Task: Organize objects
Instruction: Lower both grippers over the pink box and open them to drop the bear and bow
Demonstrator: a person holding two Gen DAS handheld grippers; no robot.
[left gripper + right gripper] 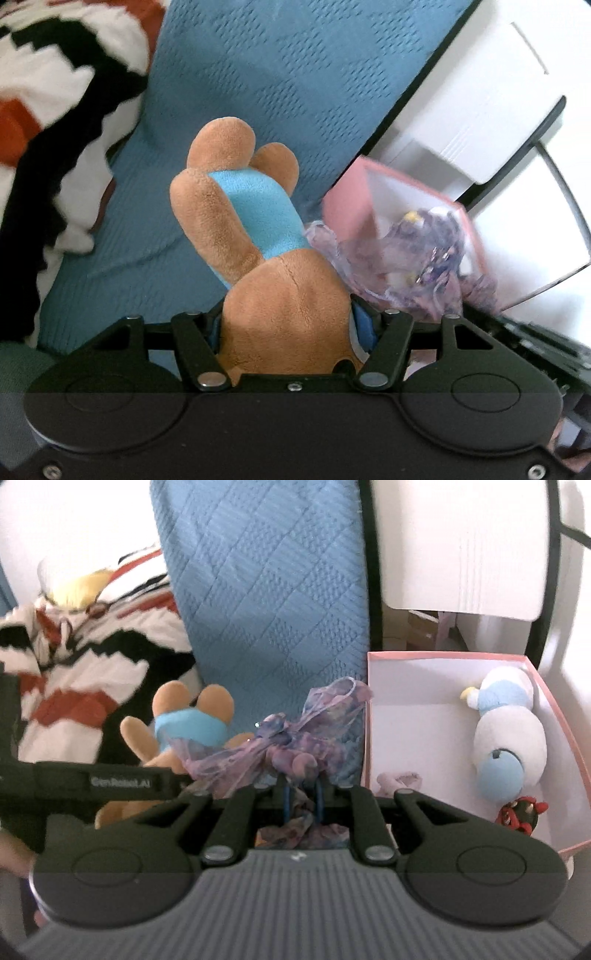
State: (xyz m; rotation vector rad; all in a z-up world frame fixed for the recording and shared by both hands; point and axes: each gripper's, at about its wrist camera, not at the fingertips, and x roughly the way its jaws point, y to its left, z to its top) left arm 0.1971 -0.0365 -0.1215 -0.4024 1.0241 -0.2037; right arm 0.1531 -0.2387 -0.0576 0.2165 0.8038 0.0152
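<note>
Two toys held aloft over blue bedspread (pixel 266 590): brown plush (pixel 273 288) clenched in left gripper (pixel 291 325), purple gauzy pouch (pixel 291 734) pinched in right gripper (pixel 303 797). Pink box (pixel 554 716) beside bed; grips best kept firm until toys are over box.

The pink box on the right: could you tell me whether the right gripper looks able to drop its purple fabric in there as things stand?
Probably yes. The pink box stands open-topped just beside the right gripper, which is shut on the purple fabric; bare floor shows left of the white plush.
</note>
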